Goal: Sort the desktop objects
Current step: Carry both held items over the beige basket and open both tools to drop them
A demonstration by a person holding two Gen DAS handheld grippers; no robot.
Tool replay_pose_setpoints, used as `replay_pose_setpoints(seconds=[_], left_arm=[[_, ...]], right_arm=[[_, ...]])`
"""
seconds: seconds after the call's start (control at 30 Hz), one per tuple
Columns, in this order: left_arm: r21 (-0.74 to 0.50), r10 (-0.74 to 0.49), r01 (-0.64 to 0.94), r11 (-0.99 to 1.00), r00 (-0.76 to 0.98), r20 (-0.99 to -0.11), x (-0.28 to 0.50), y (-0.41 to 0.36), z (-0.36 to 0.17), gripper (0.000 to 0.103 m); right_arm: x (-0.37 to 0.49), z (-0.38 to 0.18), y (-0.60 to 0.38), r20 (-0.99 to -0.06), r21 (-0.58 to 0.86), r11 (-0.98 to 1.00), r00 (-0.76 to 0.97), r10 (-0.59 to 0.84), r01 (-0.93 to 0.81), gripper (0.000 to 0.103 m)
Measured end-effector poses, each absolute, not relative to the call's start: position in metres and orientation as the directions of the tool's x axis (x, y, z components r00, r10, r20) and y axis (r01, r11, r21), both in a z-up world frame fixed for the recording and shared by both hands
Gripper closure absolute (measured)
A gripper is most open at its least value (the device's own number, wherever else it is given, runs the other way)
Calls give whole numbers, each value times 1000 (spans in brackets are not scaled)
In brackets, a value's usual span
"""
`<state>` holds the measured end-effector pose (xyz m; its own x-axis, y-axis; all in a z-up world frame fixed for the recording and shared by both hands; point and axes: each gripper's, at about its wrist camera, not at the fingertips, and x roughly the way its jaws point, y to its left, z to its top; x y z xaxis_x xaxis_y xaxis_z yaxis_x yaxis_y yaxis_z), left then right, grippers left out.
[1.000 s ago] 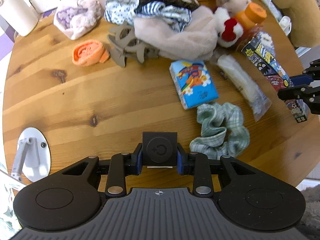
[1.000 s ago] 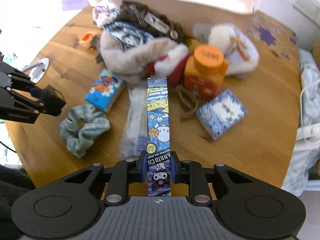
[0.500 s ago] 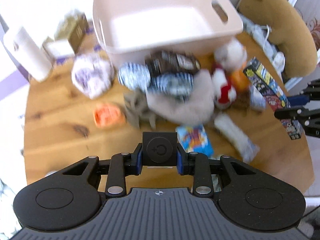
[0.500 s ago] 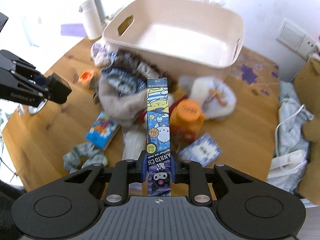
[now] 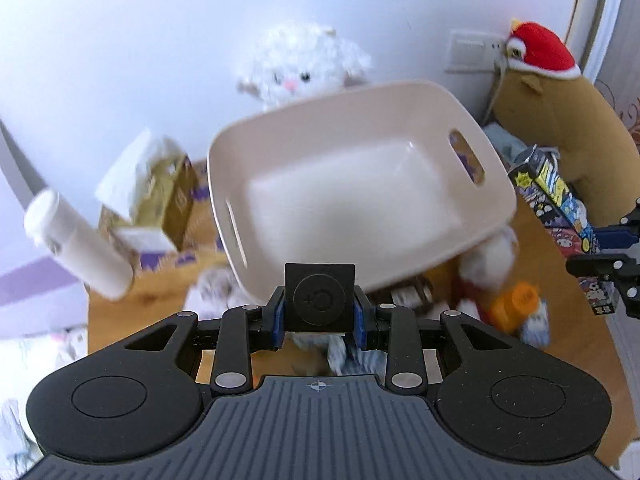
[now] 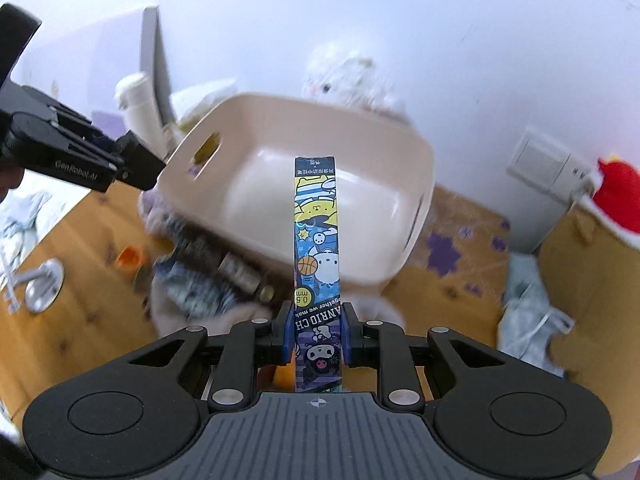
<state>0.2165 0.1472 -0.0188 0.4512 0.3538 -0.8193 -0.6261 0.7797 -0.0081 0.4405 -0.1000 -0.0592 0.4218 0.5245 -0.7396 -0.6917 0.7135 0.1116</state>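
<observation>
My left gripper [image 5: 319, 320] is shut on a small black square gadget [image 5: 319, 296] with a round mark on its face. It hangs just in front of the near wall of the cream basket [image 5: 224, 200]. My right gripper [image 6: 317, 336] is shut on a long narrow cartoon-printed box [image 6: 316, 220] that points toward the basket [image 6: 424, 200]. In the left wrist view the right gripper [image 5: 600, 264] and its box [image 5: 560, 196] appear at the right edge. In the right wrist view the left gripper [image 6: 136, 164] shows at the left. Nothing lies inside the basket.
A heap of clothes [image 6: 208, 280] and an orange bottle [image 5: 516, 306] lie on the wooden table [image 6: 88, 232] before the basket. Behind it sits a white plush [image 5: 300, 68]; a white bottle [image 5: 76, 244] and tissue box [image 5: 152, 184] stand left, a brown plush [image 5: 560, 128] right.
Both grippers have risen and tipped upward, each keeping its object. The views have swung from the cluttered tabletop to the basket and the wall behind it.
</observation>
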Motion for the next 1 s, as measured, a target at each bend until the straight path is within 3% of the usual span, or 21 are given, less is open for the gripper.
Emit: replay_pose_setpoints(seconds=[0.2, 0.47, 1.0], left_arm=[[63, 435, -651, 756, 428, -793, 240, 168, -19, 71], [114, 453, -644, 757, 391, -801, 279, 188, -43, 71], [91, 331, -685, 723, 229, -915, 320, 222, -120, 71]], right_arm=[[476, -50, -80, -714, 92, 739, 472, 516, -668, 81], [520, -61, -41, -734, 121, 764, 461, 499, -634, 81], [553, -121, 14, -827, 136, 811, 386, 409, -569, 82]])
